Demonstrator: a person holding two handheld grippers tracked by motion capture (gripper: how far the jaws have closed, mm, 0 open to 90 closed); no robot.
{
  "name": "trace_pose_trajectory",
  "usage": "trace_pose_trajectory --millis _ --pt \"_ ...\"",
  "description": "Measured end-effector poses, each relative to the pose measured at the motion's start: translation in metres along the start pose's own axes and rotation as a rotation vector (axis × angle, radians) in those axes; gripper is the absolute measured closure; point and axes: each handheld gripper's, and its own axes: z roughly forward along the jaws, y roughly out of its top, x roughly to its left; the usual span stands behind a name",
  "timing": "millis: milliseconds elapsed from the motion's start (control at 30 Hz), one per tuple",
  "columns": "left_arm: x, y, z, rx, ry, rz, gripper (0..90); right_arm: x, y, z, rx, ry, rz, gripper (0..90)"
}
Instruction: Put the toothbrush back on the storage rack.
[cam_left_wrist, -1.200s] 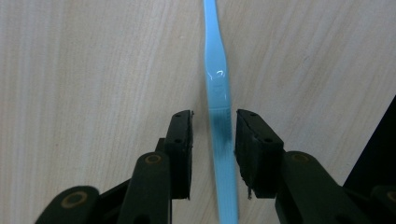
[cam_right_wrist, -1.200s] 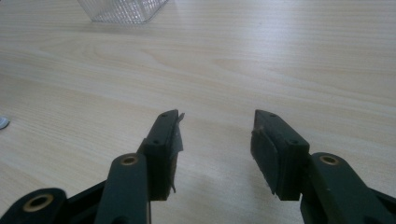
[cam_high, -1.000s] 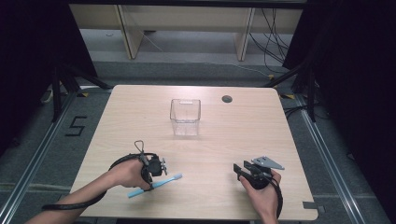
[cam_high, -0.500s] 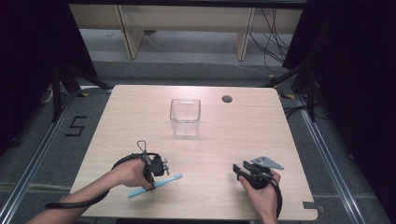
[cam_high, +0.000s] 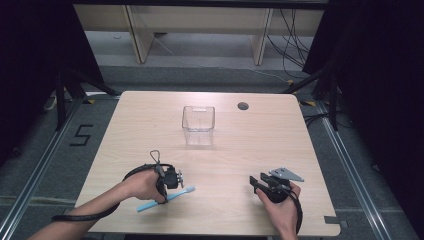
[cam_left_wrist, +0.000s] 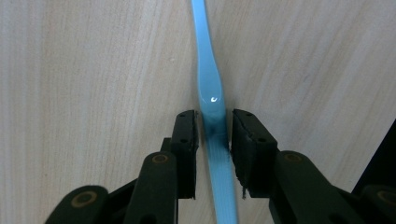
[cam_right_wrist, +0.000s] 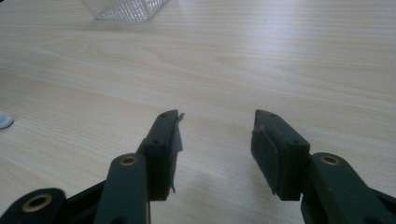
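Note:
A light blue toothbrush (cam_high: 176, 195) lies flat on the wooden table (cam_high: 150, 115) near its front left. My left gripper (cam_high: 164, 195) points down over the handle. In the left gripper view the two black pads sit against both sides of the toothbrush handle (cam_left_wrist: 210, 88), so my left gripper (cam_left_wrist: 215, 135) is shut on it while it still rests on the wood. At the front right, my right gripper (cam_high: 254, 181) lies low over the table and points left. Its jaws (cam_right_wrist: 215, 140) stand open with bare wood between them.
A clear square plastic container (cam_high: 198, 125) stands upright in the middle of the table, and its base (cam_right_wrist: 123, 8) shows far off in the right gripper view. A small dark round hole (cam_high: 243, 106) sits near the back edge. Black cables trail from both grippers toward the front edge.

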Motion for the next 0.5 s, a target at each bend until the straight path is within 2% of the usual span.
trace_pose_trajectory --millis 33,67,100,167,200,433,500 --pt "0.0001 0.0003 0.0004 0.002 0.0 0.002 70.3 -0.0001 0.0 0.0 0.0 0.001 0.0 52.0" --pt "0.0001 0.0005 0.0007 0.004 -0.001 0.002 70.4 -0.0026 0.0007 -0.0005 0.0 -0.015 -0.039 52.0" --pt "0.0002 0.0007 0.0015 0.003 0.001 0.007 70.6 -0.0029 0.0007 -0.0008 0.002 -0.016 -0.042 52.0" --pt "-0.0003 0.0013 0.0026 0.003 0.0 0.005 70.6 -0.002 0.0004 -0.0004 0.011 -0.005 -0.022 52.0" --pt "-0.0004 0.0016 0.0028 0.004 0.0 0.007 70.6 -0.0021 -0.0001 0.0011 -0.001 0.003 -0.017 52.0" --pt "-0.0012 0.0052 0.0031 0.013 0.004 0.02 73.2 -0.0017 -0.0004 0.0011 0.004 0.007 -0.019 52.0" --pt "-0.0027 0.0061 0.0028 0.021 0.019 0.027 74.3 -0.0019 -0.0003 0.0009 0.002 0.005 -0.025 52.0"
